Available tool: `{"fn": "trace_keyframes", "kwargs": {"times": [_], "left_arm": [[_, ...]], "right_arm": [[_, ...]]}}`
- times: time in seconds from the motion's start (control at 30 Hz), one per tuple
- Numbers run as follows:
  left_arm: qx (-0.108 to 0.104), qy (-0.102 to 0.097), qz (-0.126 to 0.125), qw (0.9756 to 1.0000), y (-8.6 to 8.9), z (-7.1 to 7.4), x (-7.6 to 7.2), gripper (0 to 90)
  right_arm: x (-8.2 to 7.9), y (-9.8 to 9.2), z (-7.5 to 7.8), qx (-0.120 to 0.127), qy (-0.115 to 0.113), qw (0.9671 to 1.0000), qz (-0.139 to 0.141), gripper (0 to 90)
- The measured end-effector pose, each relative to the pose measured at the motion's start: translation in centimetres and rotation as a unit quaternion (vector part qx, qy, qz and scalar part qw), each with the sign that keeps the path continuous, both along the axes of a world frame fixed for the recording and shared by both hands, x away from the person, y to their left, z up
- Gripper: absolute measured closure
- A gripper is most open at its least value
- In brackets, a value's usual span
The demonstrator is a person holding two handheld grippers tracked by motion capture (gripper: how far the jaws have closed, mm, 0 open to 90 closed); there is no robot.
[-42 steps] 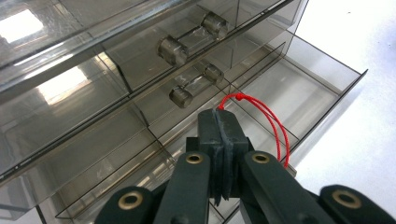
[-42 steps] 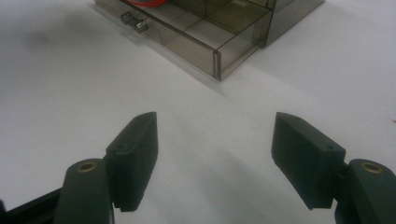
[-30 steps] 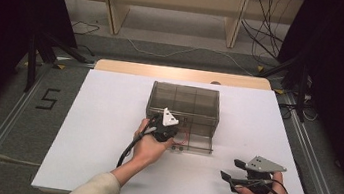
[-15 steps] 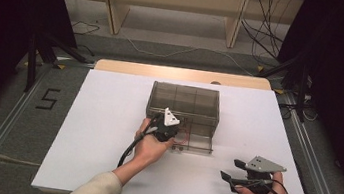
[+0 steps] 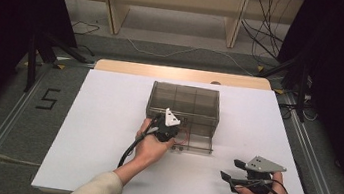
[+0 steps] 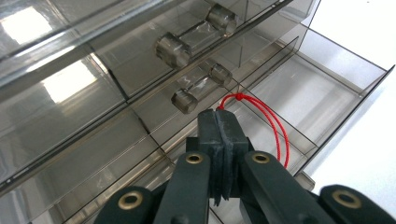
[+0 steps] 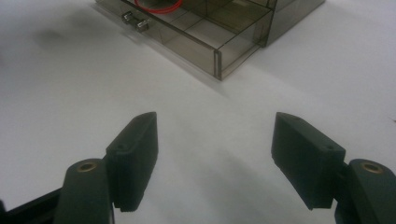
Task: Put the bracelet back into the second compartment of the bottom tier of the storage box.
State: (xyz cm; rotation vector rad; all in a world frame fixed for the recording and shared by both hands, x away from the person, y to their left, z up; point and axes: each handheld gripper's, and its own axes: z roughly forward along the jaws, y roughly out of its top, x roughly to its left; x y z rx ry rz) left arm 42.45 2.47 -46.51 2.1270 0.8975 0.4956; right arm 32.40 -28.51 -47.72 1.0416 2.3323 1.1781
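The red cord [image 6: 266, 122] is a thin, bright loop of doubled string with a small knot at its upper end, lying in the pulled-out bottom drawer [image 5: 199, 143] of a smoky, see-through plastic drawer cabinet [image 5: 184, 103]. In the left gripper view the loop runs lengthwise from the knot just above the jaw tips down and to the right, slanting across the drawer floor toward its front wall. The left gripper [image 6: 223, 122] has its pads pressed tight together with the knotted end of the cord right at their tips; it looks pinched there, though the strand is too fine to be certain. Two clear cylindrical drawer handles [image 6: 196, 35] sit just above the jaws. In the high view the cabinet stands near the middle of the white table [image 5: 106, 118], its long side running left to right, the drawer open toward the person. The right gripper [image 5: 235, 172] rests near the table's front right, well apart from the cabinet, jaws spread wide with nothing between them. Around the table are a grey floor [image 5: 0, 120] with a black "5" marked on it, wooden shelving [image 5: 172, 6] behind, and loose cables [image 5: 264, 33].
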Motion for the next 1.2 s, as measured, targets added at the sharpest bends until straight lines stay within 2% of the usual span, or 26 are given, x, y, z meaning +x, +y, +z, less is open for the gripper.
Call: {"fn": "trace_keyframes", "kwargs": {"times": [0.97, 1.2], "left_arm": [[0.018, 0.012, -0.006, 0.9998, -0.61, -0.80, 0.21, 89.7], [0.017, 0.012, -0.005, 0.9998, -0.70, -0.92, 0.26, 89.7]], "right_arm": [[0.00, 0.01, -0.05, 0.002, 0.001, 1.0000, 0.000, 32.3], [0.00, 0.01, -0.05, 0.002, 0.001, 1.0000, 0.000, 32.3]]}}
